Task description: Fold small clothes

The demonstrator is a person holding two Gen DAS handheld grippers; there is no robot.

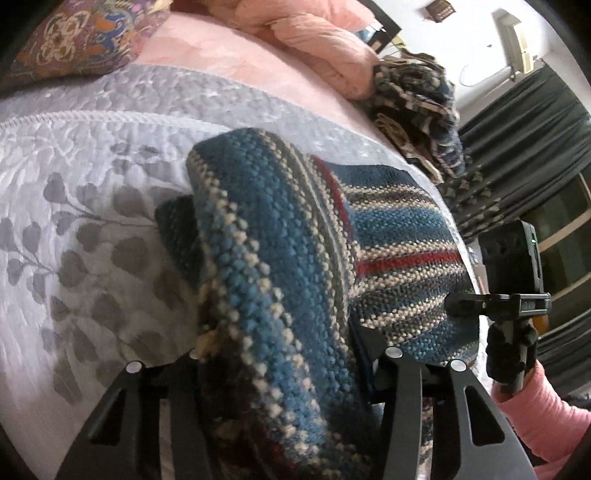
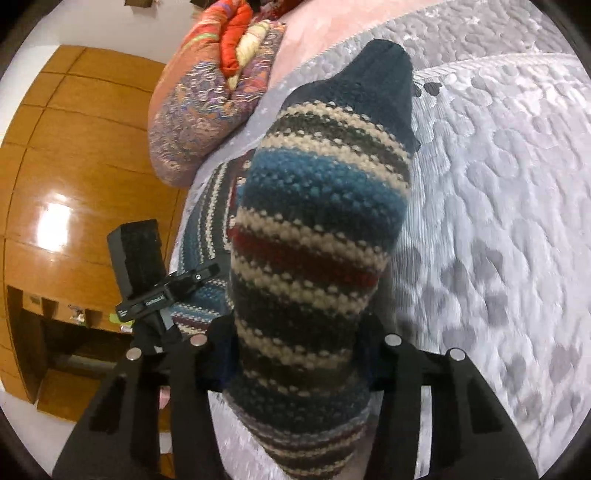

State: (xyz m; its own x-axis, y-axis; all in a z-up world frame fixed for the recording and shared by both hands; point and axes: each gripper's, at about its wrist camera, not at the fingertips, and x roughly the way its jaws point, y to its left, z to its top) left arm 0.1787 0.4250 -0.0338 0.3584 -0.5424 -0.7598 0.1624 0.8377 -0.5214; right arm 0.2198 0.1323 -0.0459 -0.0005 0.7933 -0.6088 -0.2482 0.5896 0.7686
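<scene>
A knitted garment [image 1: 399, 236] striped in blue, cream, grey and red lies partly on the bed at the right edge. One fold of it [image 1: 280, 280] rises straight up between the fingers of my left gripper [image 1: 291, 343], which is shut on it; the fingertips are hidden under the wool. In the right wrist view a striped sleeve-like part [image 2: 317, 221] with a dark navy cuff [image 2: 384, 74] stands up from my right gripper [image 2: 295, 332], also shut on it. Each view shows the other gripper's black housing [image 1: 511, 258] [image 2: 140, 254] close beside the garment.
A grey-white bedspread [image 1: 92, 206] with a leaf pattern covers the bed. Behind it lie a pink blanket [image 1: 310, 33], a patterned pillow [image 2: 207, 103] and a pile of other knitted clothes [image 1: 417, 96]. Dark curtains [image 1: 532, 122], a wooden wardrobe [image 2: 74, 155], a pink sleeve [image 1: 539, 417].
</scene>
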